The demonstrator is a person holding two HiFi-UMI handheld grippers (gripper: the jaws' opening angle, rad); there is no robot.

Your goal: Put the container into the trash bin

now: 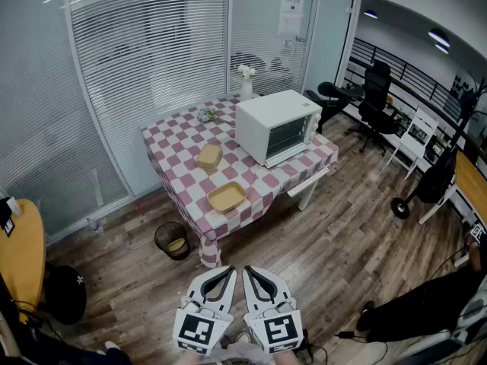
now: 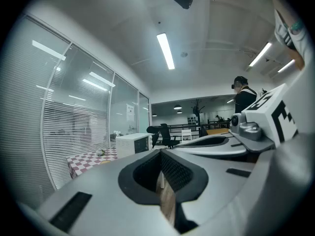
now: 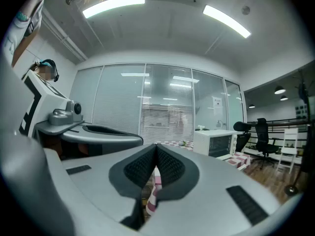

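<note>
Two tan containers lie on the checkered table [image 1: 175, 139]: a shallow open one [image 1: 227, 198] near the front edge and a second one [image 1: 209, 156] further back. The black trash bin [image 1: 173, 240] stands on the floor by the table's left front corner, with something yellowish inside. My left gripper [image 1: 229, 269] and right gripper [image 1: 249, 269] hang side by side near me, well short of the table. Both are shut and hold nothing. In the gripper views the left gripper's [image 2: 160, 151] and the right gripper's [image 3: 156, 145] tips meet, pointing about level toward the table.
A white toaster oven [image 1: 278, 126] fills the table's right half, with a small vase [image 1: 246, 82] behind it. Glass walls with blinds stand behind. Black office chairs [image 1: 373, 101] are at the right, a yellow table [image 1: 19, 253] and a dark bag [image 1: 65, 293] at the left.
</note>
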